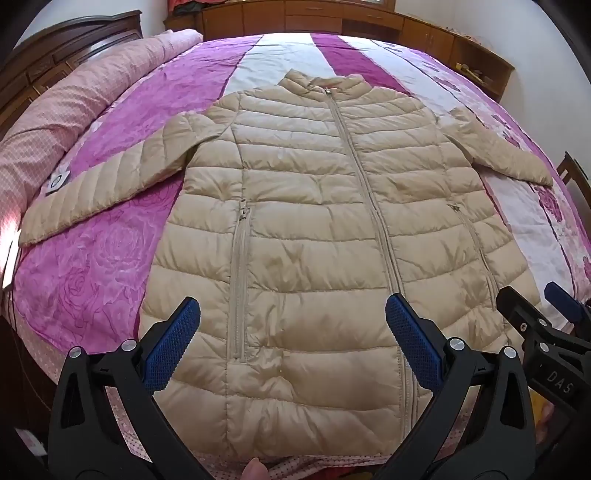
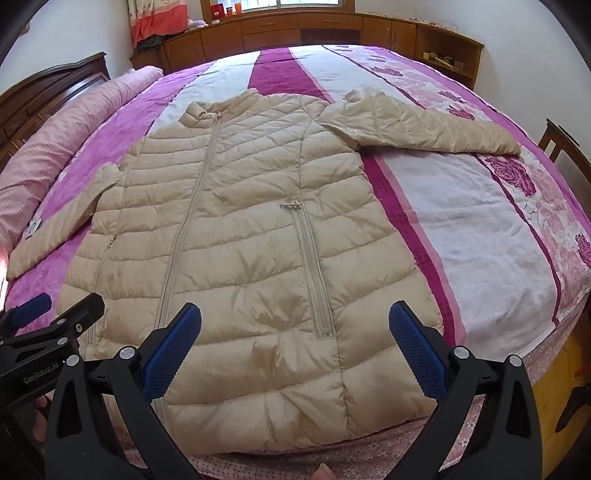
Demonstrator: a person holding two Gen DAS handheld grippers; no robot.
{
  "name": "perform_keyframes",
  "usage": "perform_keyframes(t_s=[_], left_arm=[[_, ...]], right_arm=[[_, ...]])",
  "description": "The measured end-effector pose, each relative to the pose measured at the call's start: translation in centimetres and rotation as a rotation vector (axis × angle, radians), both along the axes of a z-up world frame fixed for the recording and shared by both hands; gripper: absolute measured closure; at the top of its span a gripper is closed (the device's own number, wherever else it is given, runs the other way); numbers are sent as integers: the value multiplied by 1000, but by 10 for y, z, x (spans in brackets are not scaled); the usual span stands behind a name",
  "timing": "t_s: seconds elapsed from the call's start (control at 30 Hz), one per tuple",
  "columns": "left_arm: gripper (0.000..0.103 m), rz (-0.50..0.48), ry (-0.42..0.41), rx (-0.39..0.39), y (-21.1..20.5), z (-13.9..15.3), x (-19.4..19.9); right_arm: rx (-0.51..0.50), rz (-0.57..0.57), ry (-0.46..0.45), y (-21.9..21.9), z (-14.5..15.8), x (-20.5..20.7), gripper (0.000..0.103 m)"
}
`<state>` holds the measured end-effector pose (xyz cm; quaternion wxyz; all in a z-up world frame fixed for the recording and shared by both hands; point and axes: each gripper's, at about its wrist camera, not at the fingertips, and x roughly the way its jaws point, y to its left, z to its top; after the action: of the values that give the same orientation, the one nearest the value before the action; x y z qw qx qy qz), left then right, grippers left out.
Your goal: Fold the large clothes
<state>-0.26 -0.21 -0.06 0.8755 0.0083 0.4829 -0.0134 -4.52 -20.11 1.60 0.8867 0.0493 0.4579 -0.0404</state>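
Observation:
A long beige quilted down jacket [image 1: 314,229] lies flat and zipped on the bed, collar far, hem near, both sleeves spread out to the sides. It also shows in the right wrist view [image 2: 236,236]. My left gripper [image 1: 293,321] is open and empty, above the hem's left half. My right gripper [image 2: 295,325] is open and empty, above the hem's right half by the pocket zip [image 2: 314,273]. The right gripper also shows at the left wrist view's right edge [image 1: 535,306], and the left gripper at the right wrist view's left edge [image 2: 55,306].
The bed has a pink, magenta and white rose-print cover [image 2: 461,221]. A rolled pink quilt [image 1: 74,110] lies along its left side by a dark wooden headboard [image 1: 44,62]. Wooden cabinets [image 2: 314,29] stand beyond the bed. A wooden chair [image 2: 565,147] is at the right.

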Motion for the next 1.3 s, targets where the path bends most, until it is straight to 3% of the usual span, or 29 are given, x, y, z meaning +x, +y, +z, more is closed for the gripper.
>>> perform_keyframes(t_s=[0.6,0.9,1.3], left_arm=[[3,-6,-20,5,1,7,4],[3,-44,10,6,-10,2,9],[3,-58,-21,21,-15,16,11]], right_arm=[[14,-15,-2,-8,5,7,5],[28,-42,-4,-20,8,13,5],[26,-25,-22,-30,21,16,5]])
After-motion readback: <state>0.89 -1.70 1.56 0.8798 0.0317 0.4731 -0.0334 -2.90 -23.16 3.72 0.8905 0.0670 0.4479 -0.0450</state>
